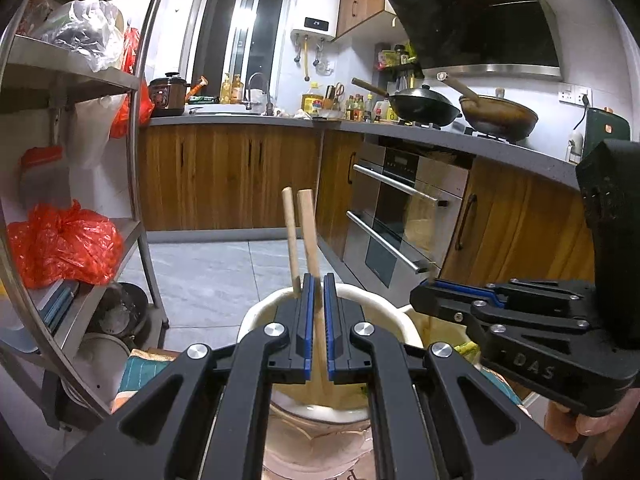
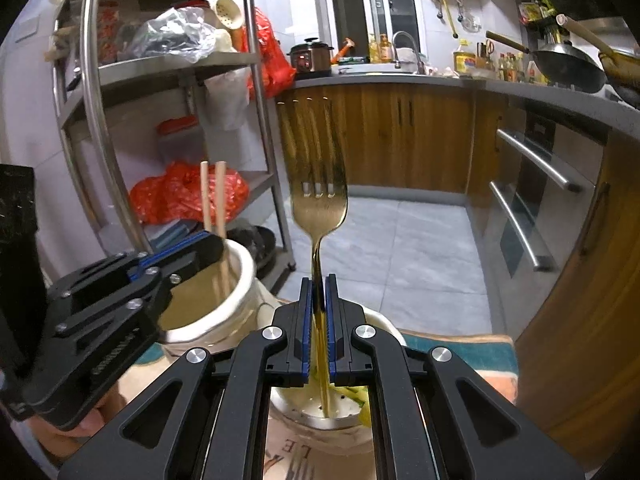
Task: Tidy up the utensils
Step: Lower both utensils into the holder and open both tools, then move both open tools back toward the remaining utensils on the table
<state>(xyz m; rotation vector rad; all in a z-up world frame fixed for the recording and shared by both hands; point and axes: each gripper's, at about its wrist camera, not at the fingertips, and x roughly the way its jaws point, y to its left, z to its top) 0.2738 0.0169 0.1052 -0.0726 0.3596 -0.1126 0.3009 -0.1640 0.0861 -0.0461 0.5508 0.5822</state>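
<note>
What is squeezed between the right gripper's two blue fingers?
A gold fork, tines up, sits in the right gripper, as the right wrist view shows.

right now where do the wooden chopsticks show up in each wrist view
Left wrist view: the wooden chopsticks stand at centre, one clamped in the left gripper, ends down in the cream holder.
Right wrist view: the chopsticks stand left of centre, rising from the same holder behind the left gripper.
Shared landmark: the red plastic bag on the metal shelf.
</note>
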